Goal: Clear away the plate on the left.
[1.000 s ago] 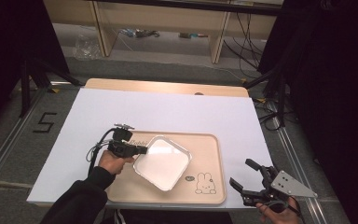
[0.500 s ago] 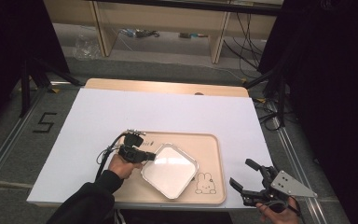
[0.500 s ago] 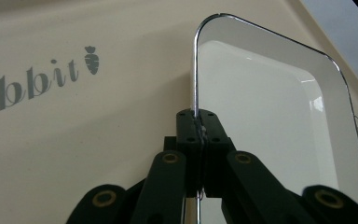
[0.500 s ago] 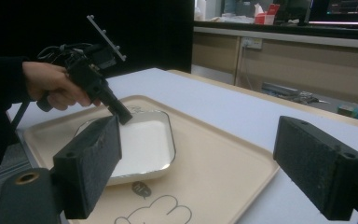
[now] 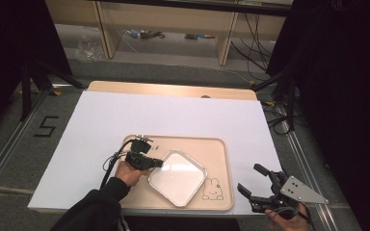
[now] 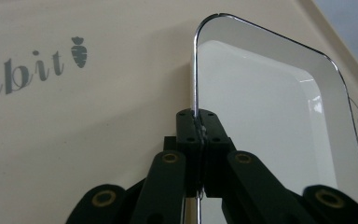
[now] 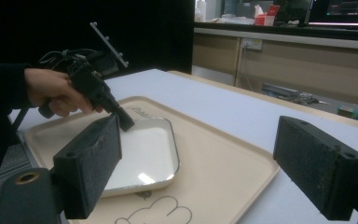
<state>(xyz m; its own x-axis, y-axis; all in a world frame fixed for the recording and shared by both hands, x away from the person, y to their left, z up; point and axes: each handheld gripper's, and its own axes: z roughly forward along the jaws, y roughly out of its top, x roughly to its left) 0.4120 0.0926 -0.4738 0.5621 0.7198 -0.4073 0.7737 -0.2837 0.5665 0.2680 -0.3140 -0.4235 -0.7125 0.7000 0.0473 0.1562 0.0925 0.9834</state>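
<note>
Two grippers: left (image 5: 157, 163) pinching dish (image 5: 177, 177) rim on tray (image 5: 217, 149), lower flat; right (image 5: 261, 184) spread, idle.

Tray (image 5: 217, 149) is beige w/ a line-drawn rabbit (image 5: 212, 188) outline in dark grey, plus grey lettering and a lil carrot (image 6: 79, 51) icon. Square dish (image 5: 177, 177) is white w/ a shiny silver rim. Table cover (image 5: 173, 115) is plain white, wood edge behind. Both grippers (image 5: 147, 161) (image 5: 256, 185) black, right one w/ grey plate.

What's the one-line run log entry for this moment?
left claw: shut on dish rim | dish: on tray | right claw: open, off tray
</note>
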